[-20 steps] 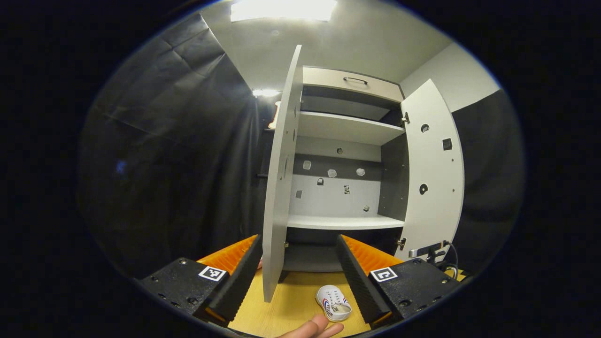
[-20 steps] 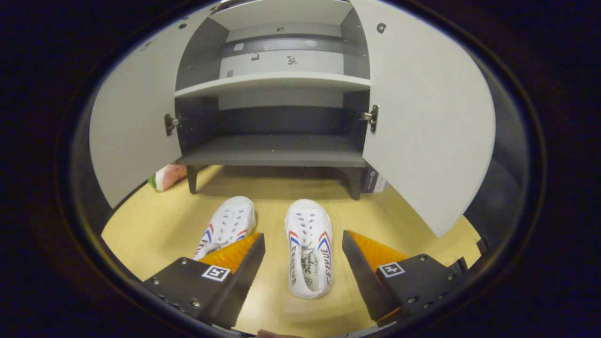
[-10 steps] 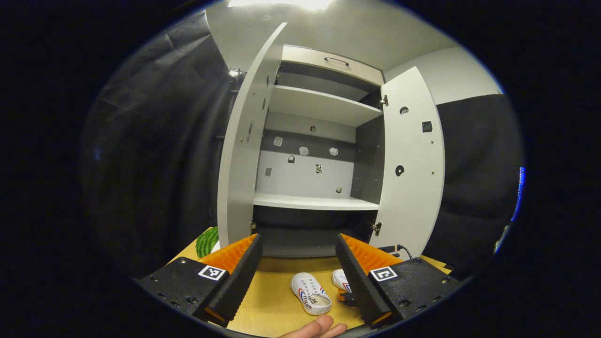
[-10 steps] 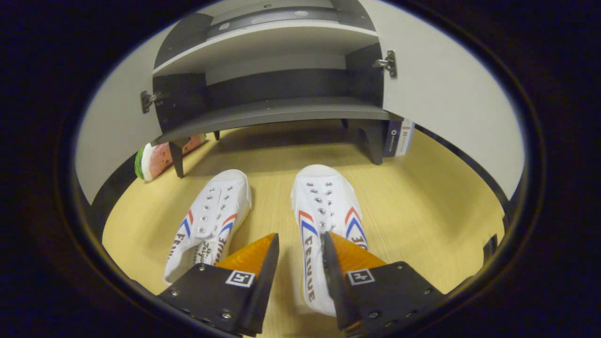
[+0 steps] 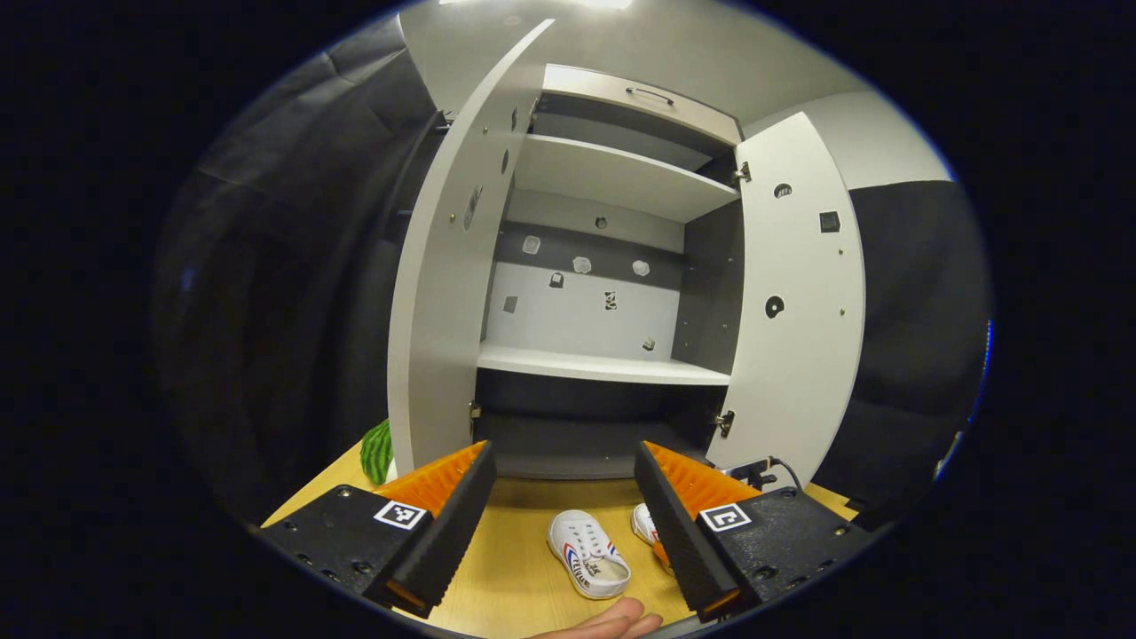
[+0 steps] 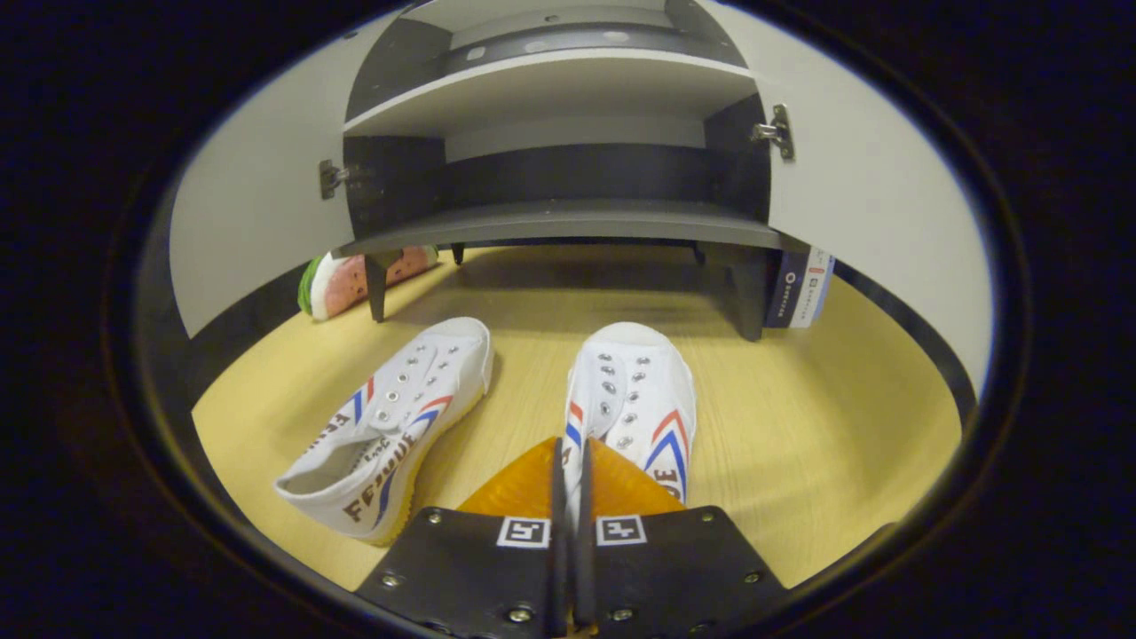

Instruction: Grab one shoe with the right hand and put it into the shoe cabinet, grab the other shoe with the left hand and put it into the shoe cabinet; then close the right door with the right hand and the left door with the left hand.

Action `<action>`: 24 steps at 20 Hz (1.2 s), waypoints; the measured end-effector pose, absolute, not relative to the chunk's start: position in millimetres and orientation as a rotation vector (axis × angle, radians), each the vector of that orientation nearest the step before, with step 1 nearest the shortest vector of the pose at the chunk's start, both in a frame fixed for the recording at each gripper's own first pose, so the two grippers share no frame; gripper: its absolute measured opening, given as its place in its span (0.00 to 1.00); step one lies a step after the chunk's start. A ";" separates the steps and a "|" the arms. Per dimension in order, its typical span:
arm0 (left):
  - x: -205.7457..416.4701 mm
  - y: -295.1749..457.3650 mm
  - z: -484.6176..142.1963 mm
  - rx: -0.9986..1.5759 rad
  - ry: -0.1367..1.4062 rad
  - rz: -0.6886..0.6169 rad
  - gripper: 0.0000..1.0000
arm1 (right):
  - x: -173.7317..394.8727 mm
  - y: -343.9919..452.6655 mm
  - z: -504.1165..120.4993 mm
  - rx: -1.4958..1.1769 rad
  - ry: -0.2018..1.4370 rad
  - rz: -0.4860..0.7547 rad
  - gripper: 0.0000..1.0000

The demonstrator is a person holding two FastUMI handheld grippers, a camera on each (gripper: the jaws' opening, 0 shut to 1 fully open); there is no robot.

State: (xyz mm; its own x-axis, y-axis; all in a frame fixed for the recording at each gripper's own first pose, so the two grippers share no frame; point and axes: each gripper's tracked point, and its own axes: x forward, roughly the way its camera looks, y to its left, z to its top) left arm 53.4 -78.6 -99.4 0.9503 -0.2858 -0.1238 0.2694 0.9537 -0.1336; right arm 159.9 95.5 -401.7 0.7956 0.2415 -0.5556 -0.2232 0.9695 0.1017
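your right tongs (image 6: 568,497) pinch the soft side wall of the right shoe (image 6: 635,399); it looks light. left tongs (image 5: 564,524) wide open, empty.

- We see a bright ceiling light (image 5: 603,4) glaring at the top of the left gripper view.
- We see fisheye bending on both cabinet doors.
- We see the floor (image 6: 799,399) evenly lit, with soft shadow beneath the cabinet (image 6: 568,226).

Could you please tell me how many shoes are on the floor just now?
2: the right shoe is pinched in the right tongs; the left shoe lies free beside it, both before the cabinet.
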 end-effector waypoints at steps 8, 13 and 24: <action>45.4 -52.7 -104.8 -0.070 0.161 -0.231 0.96 | 148.2 90.6 -362.7 0.110 0.459 0.215 0.05; 40.9 -50.3 -106.9 -0.063 0.153 -0.235 0.92 | 140.2 90.6 -377.8 0.118 0.584 0.155 0.04; 62.8 -66.4 -128.0 -0.065 0.210 -0.282 0.96 | 146.6 94.9 -399.1 0.188 0.611 0.130 0.01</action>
